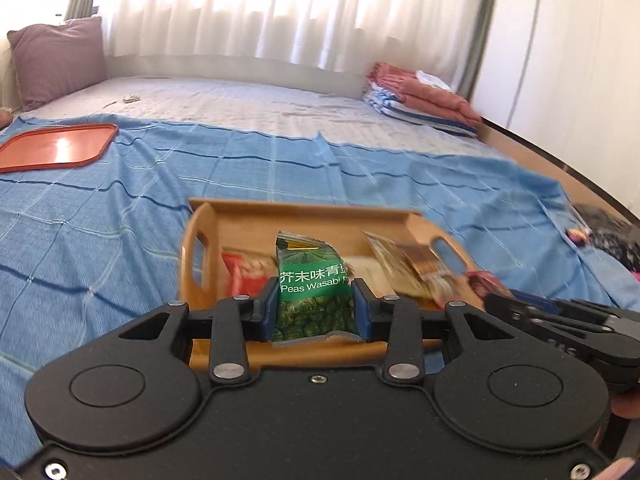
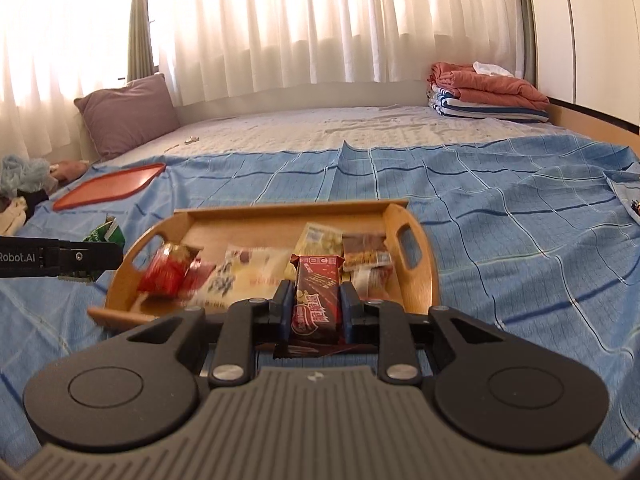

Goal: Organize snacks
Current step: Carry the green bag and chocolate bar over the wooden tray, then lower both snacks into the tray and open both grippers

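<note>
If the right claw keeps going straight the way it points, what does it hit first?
Likely the snack packets in the wooden tray just ahead of the right claw, which is shut on a brown chocolate bar; depth is uncertain.

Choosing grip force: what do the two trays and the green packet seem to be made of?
Handled tray: looks like light wood, matte, with faint grain. Orange tray: probably plastic, smooth, with a bright window glare. Green packet in the left gripper: thin glossy film, crinkled, with crimped ends.
</note>
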`<state>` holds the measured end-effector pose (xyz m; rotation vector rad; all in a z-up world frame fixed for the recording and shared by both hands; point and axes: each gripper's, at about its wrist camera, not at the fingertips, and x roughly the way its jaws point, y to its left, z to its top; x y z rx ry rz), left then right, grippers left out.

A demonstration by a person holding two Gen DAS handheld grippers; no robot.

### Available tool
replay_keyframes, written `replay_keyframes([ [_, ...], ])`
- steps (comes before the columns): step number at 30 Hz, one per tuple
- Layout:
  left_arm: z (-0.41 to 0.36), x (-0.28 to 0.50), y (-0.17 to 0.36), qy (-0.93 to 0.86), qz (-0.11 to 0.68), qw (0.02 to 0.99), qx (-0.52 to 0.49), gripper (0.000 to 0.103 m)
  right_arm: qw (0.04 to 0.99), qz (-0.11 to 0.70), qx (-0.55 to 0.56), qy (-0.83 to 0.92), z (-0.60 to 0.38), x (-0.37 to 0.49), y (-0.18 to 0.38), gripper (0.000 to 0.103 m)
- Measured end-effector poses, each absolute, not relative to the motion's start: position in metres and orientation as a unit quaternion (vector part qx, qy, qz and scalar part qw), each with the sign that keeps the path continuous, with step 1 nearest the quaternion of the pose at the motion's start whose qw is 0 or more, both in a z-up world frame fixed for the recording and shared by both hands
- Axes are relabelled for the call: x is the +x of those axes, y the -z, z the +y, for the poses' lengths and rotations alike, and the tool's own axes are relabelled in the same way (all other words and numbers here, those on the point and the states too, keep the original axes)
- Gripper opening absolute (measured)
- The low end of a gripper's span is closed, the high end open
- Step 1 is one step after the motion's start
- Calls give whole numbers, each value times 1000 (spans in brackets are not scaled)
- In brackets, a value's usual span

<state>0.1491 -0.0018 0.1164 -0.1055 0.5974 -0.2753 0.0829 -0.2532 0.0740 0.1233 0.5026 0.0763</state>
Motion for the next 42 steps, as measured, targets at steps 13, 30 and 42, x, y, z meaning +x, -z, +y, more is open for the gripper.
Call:
replay_keyframes([
  [13,20,292,-100,106,330,936,-56,35,942,296,156,-19,-280,197,-77,29],
  [30,16,352,-45,92,395,912,-65,35,916,365,151,-70,-207,291,-44,29],
  [42,15,357,-31,94,404,908,-60,35,912,377,146,-70,-192,302,-22,29],
])
